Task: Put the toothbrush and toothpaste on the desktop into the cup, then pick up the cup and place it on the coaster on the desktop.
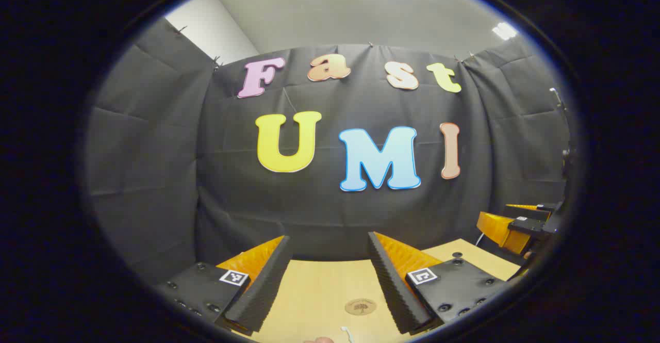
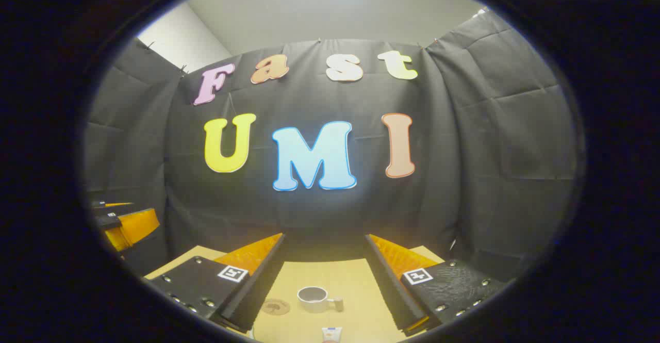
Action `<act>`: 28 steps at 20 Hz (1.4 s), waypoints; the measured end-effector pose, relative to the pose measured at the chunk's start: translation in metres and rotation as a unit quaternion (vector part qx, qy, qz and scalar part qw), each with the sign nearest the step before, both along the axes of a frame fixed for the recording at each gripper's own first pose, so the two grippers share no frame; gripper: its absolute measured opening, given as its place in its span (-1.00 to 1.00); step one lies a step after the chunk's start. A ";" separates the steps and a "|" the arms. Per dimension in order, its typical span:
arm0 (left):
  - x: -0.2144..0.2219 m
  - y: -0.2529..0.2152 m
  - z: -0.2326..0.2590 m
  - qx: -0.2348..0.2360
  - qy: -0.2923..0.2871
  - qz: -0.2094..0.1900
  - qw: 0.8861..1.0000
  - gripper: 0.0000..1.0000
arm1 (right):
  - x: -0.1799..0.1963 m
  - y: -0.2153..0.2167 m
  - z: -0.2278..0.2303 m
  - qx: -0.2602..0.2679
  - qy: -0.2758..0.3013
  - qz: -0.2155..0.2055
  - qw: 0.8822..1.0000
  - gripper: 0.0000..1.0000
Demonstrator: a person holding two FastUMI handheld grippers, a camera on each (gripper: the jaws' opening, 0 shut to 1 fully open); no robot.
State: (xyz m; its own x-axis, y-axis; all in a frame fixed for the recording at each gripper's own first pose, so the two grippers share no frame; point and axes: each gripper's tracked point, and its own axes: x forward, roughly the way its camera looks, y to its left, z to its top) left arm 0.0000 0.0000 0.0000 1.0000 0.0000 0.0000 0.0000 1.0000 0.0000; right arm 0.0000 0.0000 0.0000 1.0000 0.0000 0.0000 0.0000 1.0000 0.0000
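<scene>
Left gripper (image 1: 327, 273): jaws spread wide, nothing between them.
Coaster (image 1: 360, 307): round, brown, flat on the bench (image 1: 319, 291).
Toothbrush (image 1: 346, 333): white, mostly cut off.
Cup (image 2: 315, 298): grey, upright, handle pointing right, just right of the coaster.
Toothpaste (image 2: 330, 335): cut off.
Right gripper (image 2: 325, 273): jaws spread, empty.

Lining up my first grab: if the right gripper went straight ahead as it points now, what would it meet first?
Probably the cup, standing on the desktop between the open right gripper fingers; aimed higher, it reaches the black cloth wall. Depth is unclear.
</scene>
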 end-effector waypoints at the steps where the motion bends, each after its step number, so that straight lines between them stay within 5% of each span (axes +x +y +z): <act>1: 0.001 -0.006 0.001 -0.007 -0.005 -0.003 1.000 0.87 | 0.000 0.000 0.003 -0.001 -0.004 0.000 1.000 0.87; 12: 0.001 -0.028 -0.002 -0.007 0.000 -0.009 1.000 0.97 | -0.014 0.002 0.009 -0.014 -0.004 0.018 1.000 0.87; 18: -0.001 -0.034 -0.003 -0.008 0.002 -0.013 1.000 0.86 | -0.016 0.003 0.007 -0.013 0.000 0.023 1.000 0.87; 20: 0.001 -0.032 -0.013 -0.013 0.018 -0.011 1.000 0.97 | -0.015 0.002 -0.002 -0.016 0.016 0.022 1.000 0.87; 28: 0.010 -0.029 -0.090 -0.034 0.121 -0.018 0.992 0.87 | -0.009 -0.001 -0.066 -0.020 0.120 0.026 0.992 0.87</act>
